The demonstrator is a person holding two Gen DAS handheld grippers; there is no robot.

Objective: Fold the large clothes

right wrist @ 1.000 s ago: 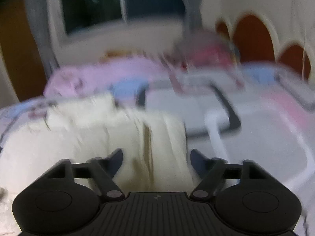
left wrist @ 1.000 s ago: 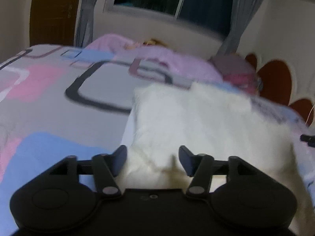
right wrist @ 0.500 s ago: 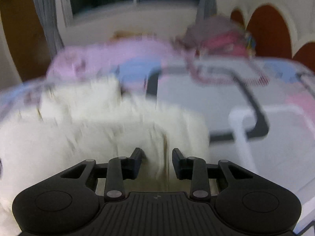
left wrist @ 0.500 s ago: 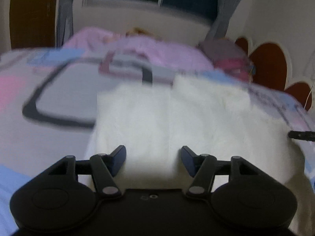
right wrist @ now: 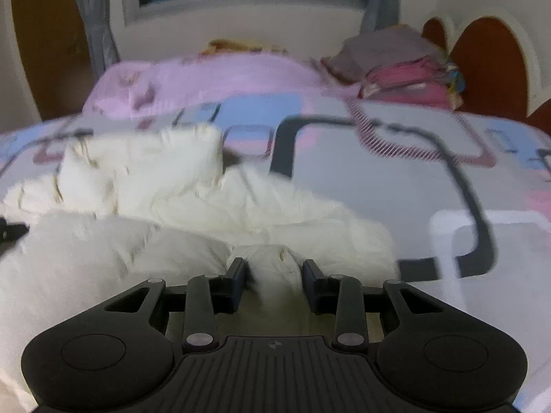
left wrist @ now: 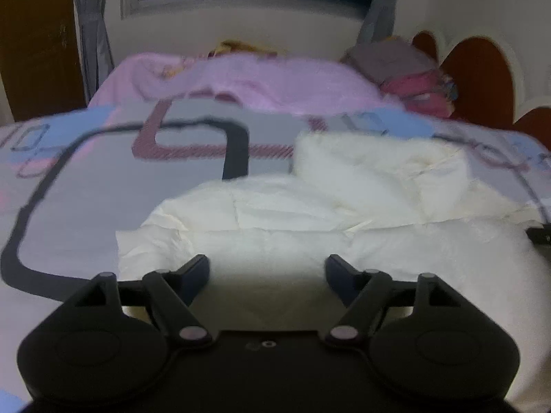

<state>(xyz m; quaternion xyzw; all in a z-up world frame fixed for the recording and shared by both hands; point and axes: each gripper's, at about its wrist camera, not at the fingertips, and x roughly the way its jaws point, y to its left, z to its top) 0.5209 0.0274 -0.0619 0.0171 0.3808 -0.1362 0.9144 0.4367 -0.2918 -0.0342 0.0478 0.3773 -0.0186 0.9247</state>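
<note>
A large white fluffy garment [left wrist: 344,206] lies crumpled on the patterned bedsheet [left wrist: 86,189]. My left gripper [left wrist: 268,265] hovers over its near edge. The jaws are opening and stand wide, and the cloth lies below them with neither pad pressing on it. In the right wrist view the same white garment [right wrist: 165,227] spreads to the left. My right gripper [right wrist: 274,268] has a bunched fold of it filling the gap between its fingers. Both pads touch the cloth while the jaws ease open slightly.
A pink blanket [left wrist: 258,79] lies across the far side of the bed. A stack of folded clothes [right wrist: 403,65] sits at the far right by the brown-and-white headboard [left wrist: 482,69]. Bare sheet [right wrist: 465,223] stretches right of the garment.
The left gripper slid sideways over the garment and its jaws spread wider. The right gripper's jaws came together from wide apart onto a fold of white cloth, which now bulges between them.
</note>
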